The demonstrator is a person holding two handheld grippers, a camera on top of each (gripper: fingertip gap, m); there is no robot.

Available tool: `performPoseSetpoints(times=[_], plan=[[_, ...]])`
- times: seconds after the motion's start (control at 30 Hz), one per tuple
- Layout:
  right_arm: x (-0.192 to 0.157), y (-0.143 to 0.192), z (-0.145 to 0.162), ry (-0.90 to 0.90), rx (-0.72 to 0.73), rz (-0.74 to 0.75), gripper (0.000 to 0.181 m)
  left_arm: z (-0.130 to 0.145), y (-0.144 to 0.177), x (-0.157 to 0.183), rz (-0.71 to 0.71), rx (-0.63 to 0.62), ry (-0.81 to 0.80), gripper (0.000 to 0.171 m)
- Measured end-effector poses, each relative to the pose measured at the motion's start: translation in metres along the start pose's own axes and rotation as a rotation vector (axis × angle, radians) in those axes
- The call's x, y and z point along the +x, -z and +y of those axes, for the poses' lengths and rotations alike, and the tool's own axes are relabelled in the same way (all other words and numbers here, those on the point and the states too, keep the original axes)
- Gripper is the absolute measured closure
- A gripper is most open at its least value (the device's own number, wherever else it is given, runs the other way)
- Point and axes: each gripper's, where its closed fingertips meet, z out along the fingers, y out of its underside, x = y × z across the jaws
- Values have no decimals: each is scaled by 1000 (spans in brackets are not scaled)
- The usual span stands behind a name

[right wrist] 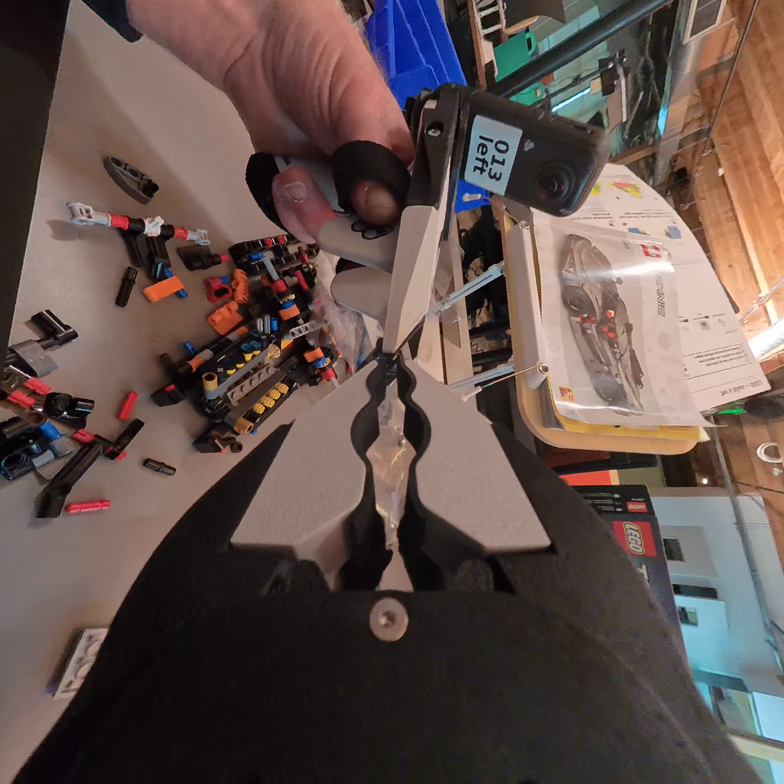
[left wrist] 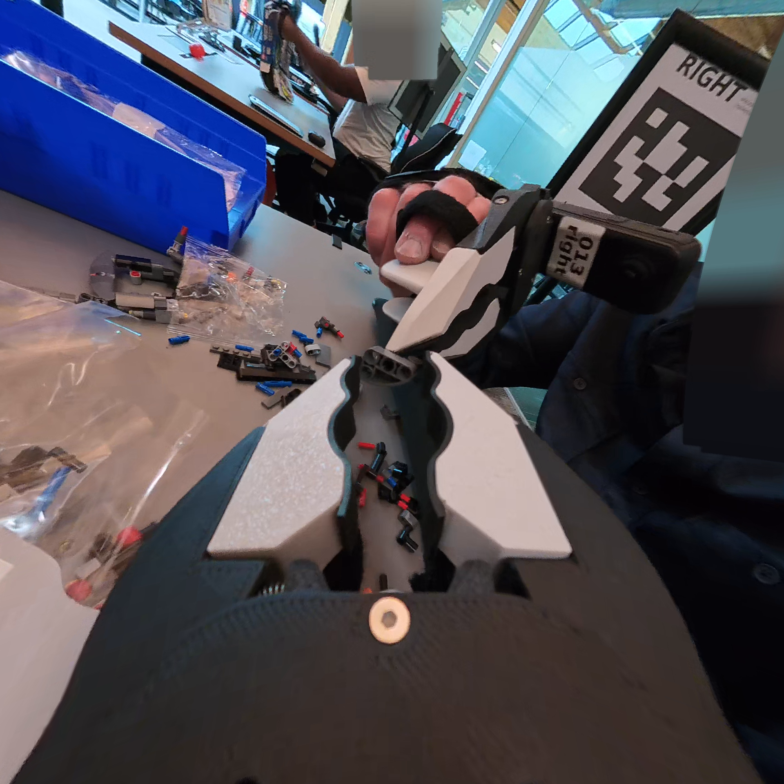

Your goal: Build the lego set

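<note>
I note my left gripper [left wrist: 390,360] clamped on a grey lego piece [left wrist: 388,365] held above the desk [left wrist: 297,263]. My right gripper [right wrist: 387,364] pinches a small dark pin [right wrist: 387,360] against it.

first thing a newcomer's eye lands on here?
The two grippers meeting tip to tip in mid-air: the left gripper pinches a dark grey oval lego piece, with the right gripper closing in on it from above. Next, the colourful scatter of lego parts on the table, then the instruction booklet propped on a stand beyond the grippers.
</note>
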Motion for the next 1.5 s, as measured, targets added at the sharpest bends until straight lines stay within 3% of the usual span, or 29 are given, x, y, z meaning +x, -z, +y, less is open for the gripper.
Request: performPoseSetpoints(times=[0.23, 0.43, 0.57, 0.7, 0.9, 1.2, 1.37, 1.4, 1.43, 1.5], plan=[[2, 3, 3, -75, -26, -27, 181, -4, -1, 2, -29, 4, -69, 146], [4, 7, 1, -140, -2, -63, 181, -23, 18, 5, -63, 105, -117, 146], [19, 11, 1, -331, 133, -79, 181, -10, 9, -24, -394, -74, -382, 145], [28, 14, 16, -506, 164, -120, 181, -8, 7, -42, -616, -196, -588, 145], [17, 0, 37, -645, 105, -222, 177, -11, 1, -45, -785, -300, -802, 145], [1, -15, 52, -787, 81, -352, 143, -7, -5, -43, -806, -365, -905, 145], [-12, -11, 45, -797, 131, -476, 154, 2, -10, -37, -701, -362, -881, 145], [-14, -10, 47, -796, 128, -486, 157, 4, -14, -32, -655, -350, -880, 145], [-14, -11, 49, -792, 124, -482, 176, 4, -15, -31, -652, -348, -886, 145], [-15, -10, 46, -818, 148, -514, 177, 4, -17, -26, -632, -346, -906, 145]])
